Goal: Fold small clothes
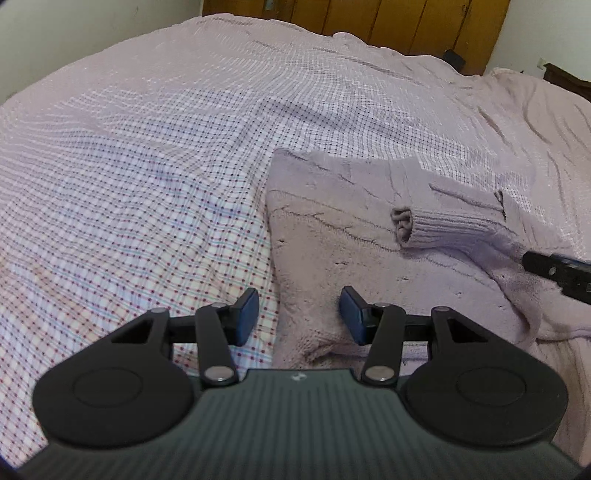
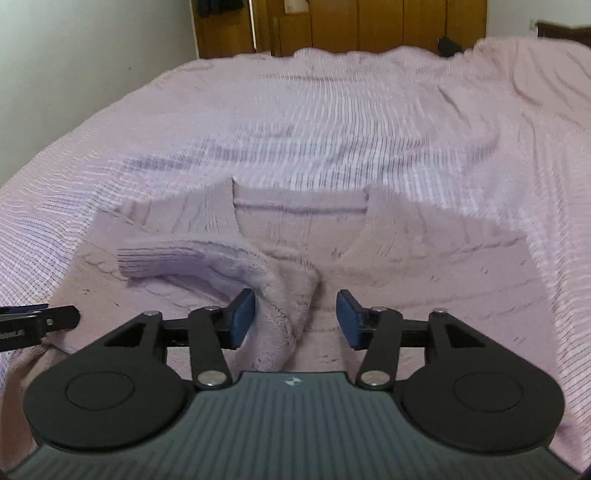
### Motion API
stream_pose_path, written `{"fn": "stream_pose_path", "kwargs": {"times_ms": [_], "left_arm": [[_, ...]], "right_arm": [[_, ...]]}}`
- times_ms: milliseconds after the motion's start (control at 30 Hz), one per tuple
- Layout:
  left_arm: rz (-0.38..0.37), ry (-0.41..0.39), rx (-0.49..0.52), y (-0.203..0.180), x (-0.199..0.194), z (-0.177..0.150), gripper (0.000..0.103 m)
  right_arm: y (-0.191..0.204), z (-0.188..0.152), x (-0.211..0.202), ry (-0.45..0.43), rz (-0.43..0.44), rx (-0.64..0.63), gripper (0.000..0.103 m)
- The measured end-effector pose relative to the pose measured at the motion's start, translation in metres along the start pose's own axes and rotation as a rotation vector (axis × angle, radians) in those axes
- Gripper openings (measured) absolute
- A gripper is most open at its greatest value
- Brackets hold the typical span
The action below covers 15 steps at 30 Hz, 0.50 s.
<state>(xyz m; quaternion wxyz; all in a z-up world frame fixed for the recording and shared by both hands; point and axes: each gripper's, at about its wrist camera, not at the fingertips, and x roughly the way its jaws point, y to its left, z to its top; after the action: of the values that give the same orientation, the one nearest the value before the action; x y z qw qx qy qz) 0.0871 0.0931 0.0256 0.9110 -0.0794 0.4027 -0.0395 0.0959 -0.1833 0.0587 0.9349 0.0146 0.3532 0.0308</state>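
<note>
A pale mauve knit sweater [image 2: 424, 266] lies flat on the bed, neckline away from the right wrist camera. One sleeve [image 2: 207, 258] is folded across its front, ribbed cuff [image 1: 406, 225] pointing to the left. My right gripper [image 2: 295, 317] is open just above the sleeve's fold. My left gripper [image 1: 299, 317] is open over the sweater's near left edge [image 1: 288, 295], holding nothing. Each gripper's black tip shows at the side of the other's view, the right one [image 1: 554, 269] and the left one [image 2: 37, 321].
The bed is covered by a pink and white checked sheet [image 1: 147, 166], rumpled at the far right. Wooden wardrobe doors [image 2: 369, 26] and a white wall [image 2: 92, 55] stand beyond the bed's far edge.
</note>
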Motion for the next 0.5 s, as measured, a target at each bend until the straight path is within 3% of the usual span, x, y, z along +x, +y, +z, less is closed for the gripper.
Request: {"fn": "stream_pose_path", "kwargs": {"times_ms": [67,267,500], "left_arm": [[0.001,0.001,-0.003,0.0,0.0,0.0,0.051],[0.006,0.001,0.003,-0.001,0.0,-0.001,0.051],[0.002,0.006,-0.006,0.0,0.001,-0.001,0.051]], "right_arm": [[0.011,0.007,-0.009,-0.036,0.008,-0.046,0.067],[0.056,0.017,-0.003,-0.057,0.096,-0.176,0.073],[0.086,0.026,0.04,0.013,0.155,-0.136,0.074]]}}
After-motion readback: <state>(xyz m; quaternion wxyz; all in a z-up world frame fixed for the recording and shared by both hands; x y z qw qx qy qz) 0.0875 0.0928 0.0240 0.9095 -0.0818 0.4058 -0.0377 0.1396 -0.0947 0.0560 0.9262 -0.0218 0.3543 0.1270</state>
